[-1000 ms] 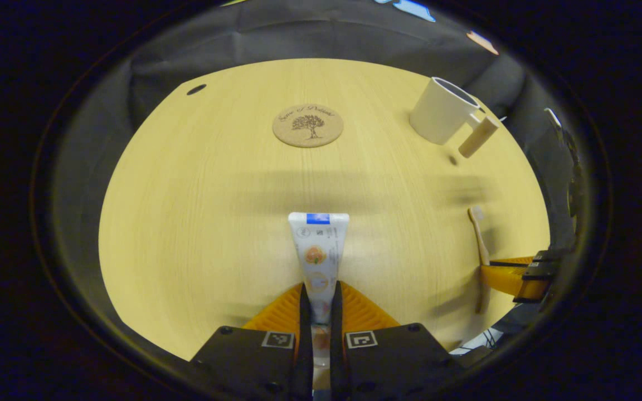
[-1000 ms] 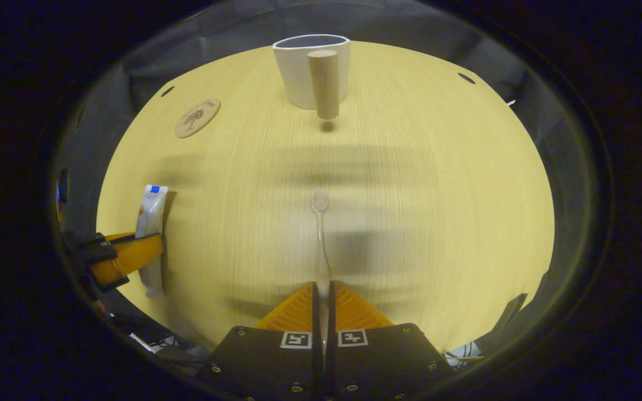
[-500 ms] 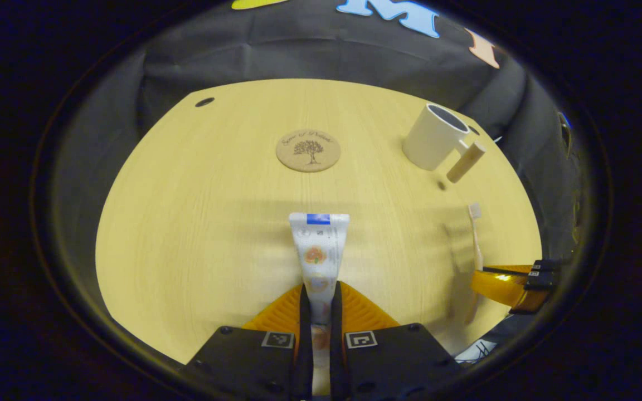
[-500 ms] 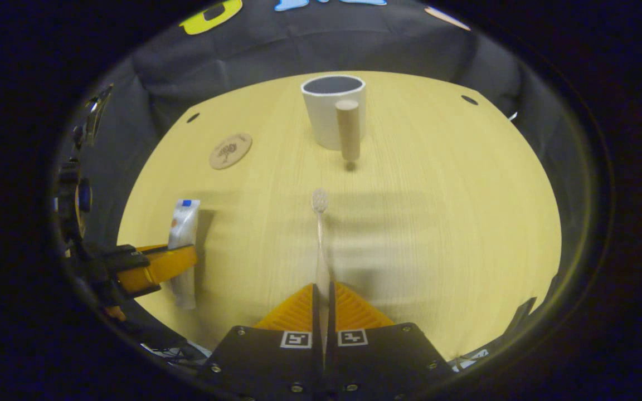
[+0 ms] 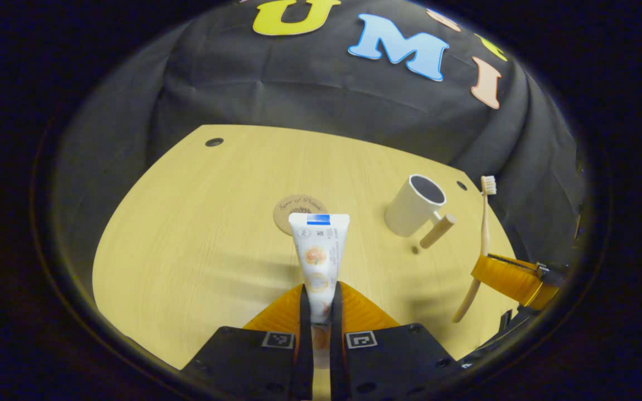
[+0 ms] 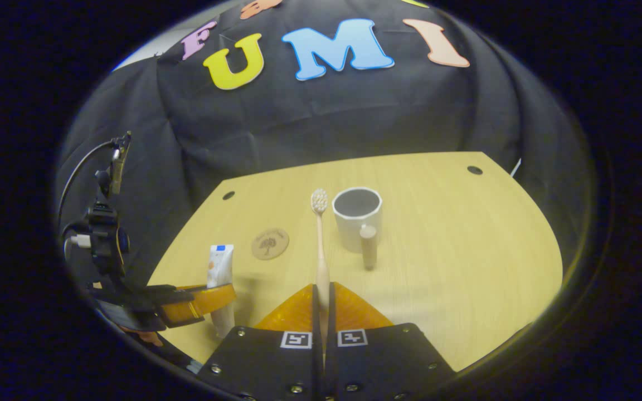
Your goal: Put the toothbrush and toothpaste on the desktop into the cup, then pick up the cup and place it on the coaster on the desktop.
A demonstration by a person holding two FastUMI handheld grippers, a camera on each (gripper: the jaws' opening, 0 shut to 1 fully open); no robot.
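Note:
My left gripper point(image 5: 320, 289) is shut on a white toothpaste tube point(image 5: 319, 253), which stands up above the wooden desktop point(image 5: 198, 234). My right gripper point(image 6: 322, 289) is shut on the handle of a light wooden toothbrush point(image 6: 320, 239), bristles pointing up. A white cup point(image 6: 357, 217) with a wooden handle stands on the desk beyond the toothbrush; it also shows at the right in the left gripper view point(image 5: 414, 205). A round cork coaster point(image 6: 270, 243) lies left of the cup; the tube half hides the coaster point(image 5: 286, 211) in the left gripper view.
The right gripper point(image 5: 507, 277) with the toothbrush point(image 5: 484, 223) shows at the right edge of the left gripper view. The left gripper point(image 6: 195, 298) with the tube point(image 6: 220, 270) shows at the lower left of the right gripper view. Small cable holes point(image 6: 473, 170) mark the desk's far corners.
Both grippers have risen off the desktop with the toothpaste and toothbrush held. The cup and coaster now look farther and lower, and more of the booth's wall shows.

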